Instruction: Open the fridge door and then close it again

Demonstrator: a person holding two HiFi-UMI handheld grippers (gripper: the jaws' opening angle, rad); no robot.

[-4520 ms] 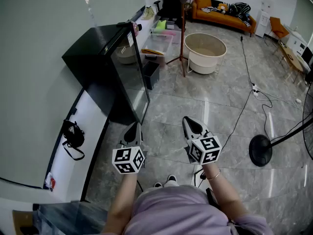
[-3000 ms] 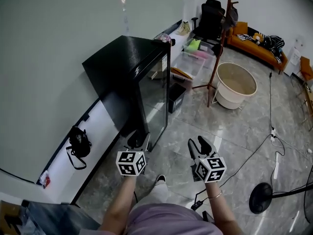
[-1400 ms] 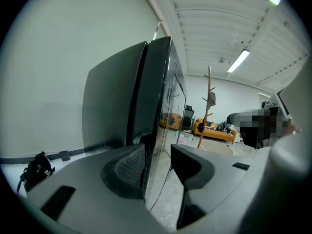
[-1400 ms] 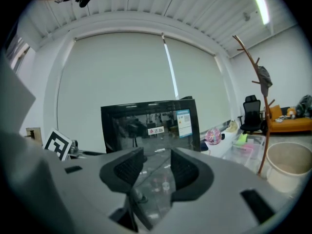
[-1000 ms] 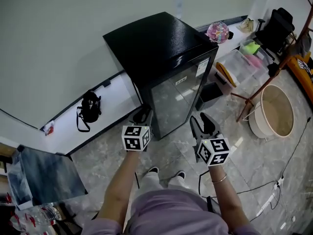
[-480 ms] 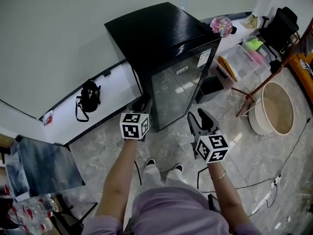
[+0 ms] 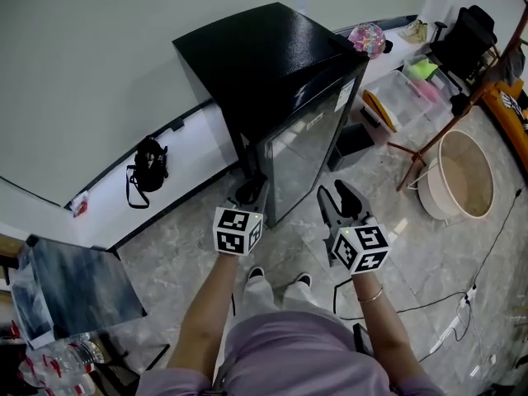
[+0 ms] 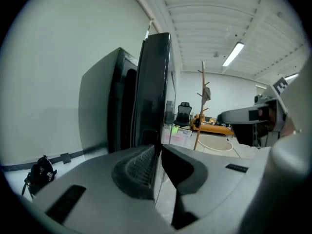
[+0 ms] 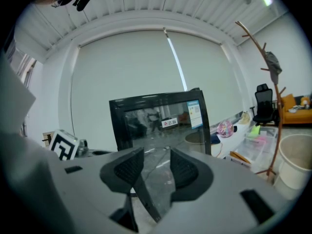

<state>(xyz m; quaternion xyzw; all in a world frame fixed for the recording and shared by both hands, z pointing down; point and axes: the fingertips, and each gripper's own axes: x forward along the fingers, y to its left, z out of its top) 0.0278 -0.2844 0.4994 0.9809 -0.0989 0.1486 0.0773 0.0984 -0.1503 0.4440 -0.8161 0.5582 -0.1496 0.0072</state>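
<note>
Now pinching fridge door (image 8: 154, 94) edge between just-closing left fingers (image 8: 135, 167); holding right fingers (image 9: 186, 171) apart, empty.

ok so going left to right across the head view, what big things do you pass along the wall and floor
black bag → fridge → cream tub
</note>
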